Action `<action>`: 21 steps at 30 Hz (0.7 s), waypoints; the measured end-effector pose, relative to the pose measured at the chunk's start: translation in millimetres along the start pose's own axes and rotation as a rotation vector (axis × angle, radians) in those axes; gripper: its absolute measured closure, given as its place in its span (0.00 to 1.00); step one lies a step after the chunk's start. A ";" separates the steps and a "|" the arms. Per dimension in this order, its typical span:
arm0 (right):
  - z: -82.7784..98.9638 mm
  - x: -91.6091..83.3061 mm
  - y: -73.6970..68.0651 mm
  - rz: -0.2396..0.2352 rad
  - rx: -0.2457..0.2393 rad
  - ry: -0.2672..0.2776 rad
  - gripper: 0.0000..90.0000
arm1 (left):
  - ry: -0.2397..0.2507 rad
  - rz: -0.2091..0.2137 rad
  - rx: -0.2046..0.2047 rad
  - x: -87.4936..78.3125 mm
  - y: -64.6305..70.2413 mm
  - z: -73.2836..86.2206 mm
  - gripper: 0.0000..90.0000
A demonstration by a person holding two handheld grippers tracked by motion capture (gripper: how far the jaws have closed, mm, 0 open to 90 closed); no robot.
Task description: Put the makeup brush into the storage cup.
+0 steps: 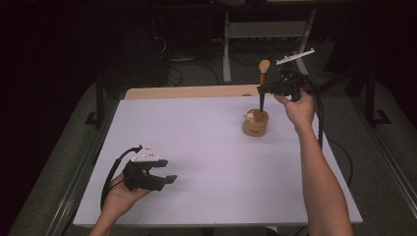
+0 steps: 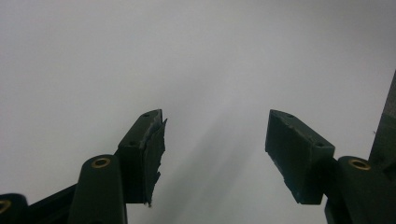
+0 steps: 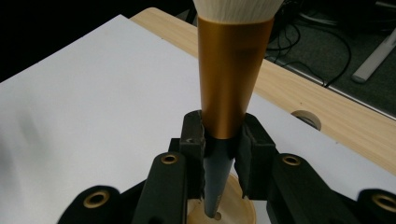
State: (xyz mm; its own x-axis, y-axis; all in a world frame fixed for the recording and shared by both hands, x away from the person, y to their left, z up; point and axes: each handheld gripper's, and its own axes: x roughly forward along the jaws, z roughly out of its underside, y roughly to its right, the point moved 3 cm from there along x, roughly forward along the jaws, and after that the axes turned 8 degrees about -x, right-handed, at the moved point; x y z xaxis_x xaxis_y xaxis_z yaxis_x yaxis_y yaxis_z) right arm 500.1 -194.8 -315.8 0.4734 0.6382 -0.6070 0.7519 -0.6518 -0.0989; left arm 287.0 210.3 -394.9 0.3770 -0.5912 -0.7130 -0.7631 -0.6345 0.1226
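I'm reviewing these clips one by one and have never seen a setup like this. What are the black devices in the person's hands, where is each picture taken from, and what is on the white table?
A person sits at a white table and holds a hand-operated gripper in each hand; there is no robot arm. The high view looks down from above the person's side. The other two pictures come from small cameras riding on each gripper, looking along its black fingers.

The left gripper hovers low over bare table near the person, its fingers apart with nothing between them.

The right gripper is closed on a makeup brush, gripping it where the copper-coloured ferrule meets the dark handle. The brush stands upright, bristles up, handle tip pointing down at a round wooden holder. In the right gripper view the tip sits just over a hole in the holder's top.
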 end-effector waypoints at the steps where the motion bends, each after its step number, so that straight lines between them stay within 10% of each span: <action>1: 1.4 0.4 0.5 0.001 0.004 -0.002 0.81 | 0.001 0.000 0.000 -0.1 0.1 0.1 0.41; 21: 29.8 15.5 7.9 -0.001 0.040 -0.014 0.81 | -0.001 0.004 -0.007 1.9 1.1 0.9 0.41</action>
State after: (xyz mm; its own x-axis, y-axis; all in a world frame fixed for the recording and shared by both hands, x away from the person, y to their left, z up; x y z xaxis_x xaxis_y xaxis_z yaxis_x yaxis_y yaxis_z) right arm 499.8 -202.3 -349.5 0.4660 0.6333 -0.6179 0.7334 -0.6671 -0.1307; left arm 286.4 208.9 -396.7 0.3738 -0.5931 -0.7131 -0.7605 -0.6361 0.1303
